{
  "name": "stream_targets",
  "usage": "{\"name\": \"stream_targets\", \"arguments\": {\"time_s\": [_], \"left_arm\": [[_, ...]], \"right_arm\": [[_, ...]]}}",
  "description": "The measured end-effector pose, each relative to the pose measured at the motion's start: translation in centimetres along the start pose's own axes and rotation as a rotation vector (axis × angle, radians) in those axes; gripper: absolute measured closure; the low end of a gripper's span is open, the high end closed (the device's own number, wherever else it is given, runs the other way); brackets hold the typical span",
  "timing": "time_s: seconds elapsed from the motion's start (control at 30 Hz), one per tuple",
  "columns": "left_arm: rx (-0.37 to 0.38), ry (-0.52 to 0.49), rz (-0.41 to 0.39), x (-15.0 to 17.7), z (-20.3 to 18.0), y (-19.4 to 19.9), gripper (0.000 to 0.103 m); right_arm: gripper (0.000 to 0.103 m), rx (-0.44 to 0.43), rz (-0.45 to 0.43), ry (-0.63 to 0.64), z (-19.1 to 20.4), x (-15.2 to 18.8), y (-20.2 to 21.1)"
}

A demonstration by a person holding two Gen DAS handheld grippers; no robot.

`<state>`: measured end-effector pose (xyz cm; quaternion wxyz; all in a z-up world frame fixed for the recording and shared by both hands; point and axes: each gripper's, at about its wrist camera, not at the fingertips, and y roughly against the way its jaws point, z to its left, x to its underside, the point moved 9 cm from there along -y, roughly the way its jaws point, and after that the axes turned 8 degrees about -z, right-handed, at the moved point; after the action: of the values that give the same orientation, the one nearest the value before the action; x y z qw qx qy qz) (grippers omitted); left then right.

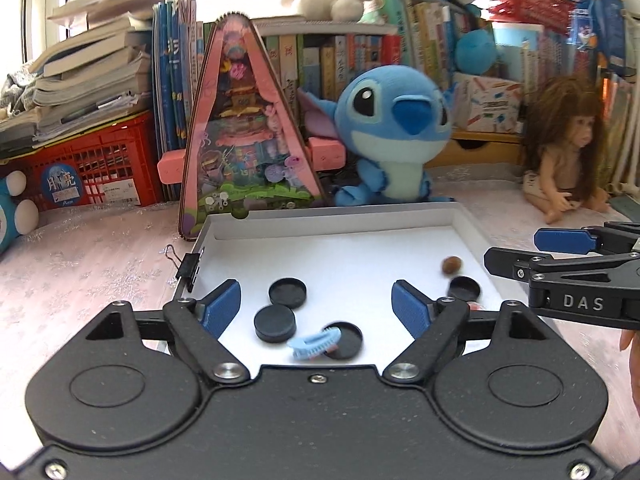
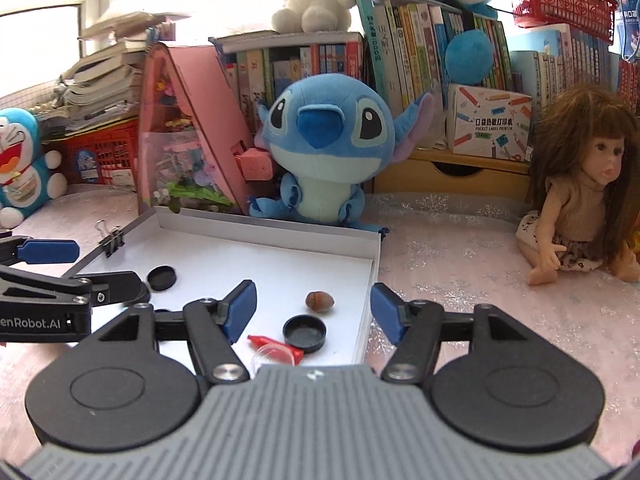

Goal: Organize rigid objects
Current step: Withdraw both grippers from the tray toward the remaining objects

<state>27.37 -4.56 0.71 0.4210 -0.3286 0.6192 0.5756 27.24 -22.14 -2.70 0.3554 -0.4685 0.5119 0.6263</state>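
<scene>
Red crate (image 1: 100,168) under stacked books sits far left on the pink cloth (image 1: 100,248). A binder clip (image 1: 188,268) grips the left wall of the white tray (image 1: 340,216). Behind the tray: pink triangular case (image 1: 244,120), then blue plush (image 1: 396,136); doll (image 1: 568,156) seated far right.

Left gripper (image 1: 316,304) hangs over the tray's near end, jaws spread wide, nothing between the pads. Below the gap, three black caps lie on the tray floor: far cap (image 1: 288,292), solid cap (image 1: 275,323) just beside it, near cap (image 1: 344,340) hollow side up. A light-blue hair clip (image 1: 314,342) lies across the near cap's rim.

Further right in the tray: nut (image 2: 319,301), blurred in the left view; right cap (image 2: 304,333) hollow up, near the nut; red piece (image 2: 276,346) and a clear disc (image 2: 272,354) touching it, partly hidden.

Right gripper (image 2: 312,310) straddles the tray's right wall, jaws apart, empty.
</scene>
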Motion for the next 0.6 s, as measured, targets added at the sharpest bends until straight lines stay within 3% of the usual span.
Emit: {"name": "stream_targets", "arguments": {"time_s": [0.37, 0.6], "left_arm": [[0.044, 0.026, -0.045, 2.0, -0.8, 6.5, 0.020], [0.076, 0.019, -0.074, 4.7, -1.1, 10.3, 0.020]], "right_arm": [[0.017, -0.086, -0.086, 0.044, 1.3, 0.5, 7.0], [0.015, -0.110, -0.120, 0.073, 2.3, 2.1, 10.5]]}}
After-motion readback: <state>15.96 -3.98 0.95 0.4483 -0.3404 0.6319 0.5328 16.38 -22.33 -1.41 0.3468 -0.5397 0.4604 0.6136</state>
